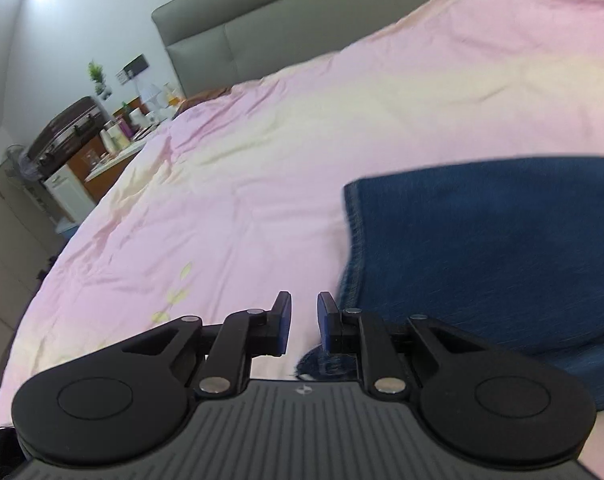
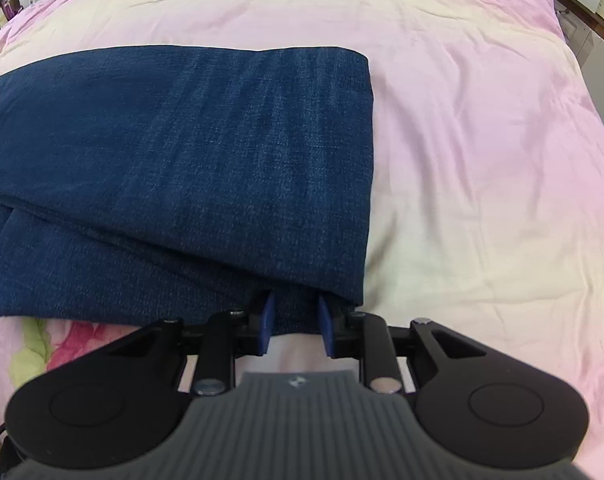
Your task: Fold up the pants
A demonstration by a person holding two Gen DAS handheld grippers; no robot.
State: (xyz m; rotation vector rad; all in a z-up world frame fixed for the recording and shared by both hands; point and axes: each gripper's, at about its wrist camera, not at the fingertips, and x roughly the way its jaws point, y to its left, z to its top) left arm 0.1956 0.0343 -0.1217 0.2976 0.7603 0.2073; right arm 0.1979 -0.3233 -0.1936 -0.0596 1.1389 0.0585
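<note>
Left wrist view, jaws: the left gripper (image 1: 304, 322) has its jaws a little apart with nothing between them; only the pink bedspread (image 1: 229, 208) shows through the gap.
Left wrist view, pants: the folded jeans (image 1: 482, 248) lie on the bed just to the right of the gripper, with a stitched edge facing it and a frayed bit of denim close under the right finger.
Left wrist view, risk: if this hand swings right, a finger could catch that edge and drag the stack askew.
Right wrist view, jaws: the right gripper (image 2: 293, 328) has its jaws slightly parted, straddling the near edge of the jeans (image 2: 181, 152); I cannot tell whether the pads press the denim.
Right wrist view, risk: the top layer overhangs the fingertips, so pulling back carelessly could lift or unroll the fold.
</note>
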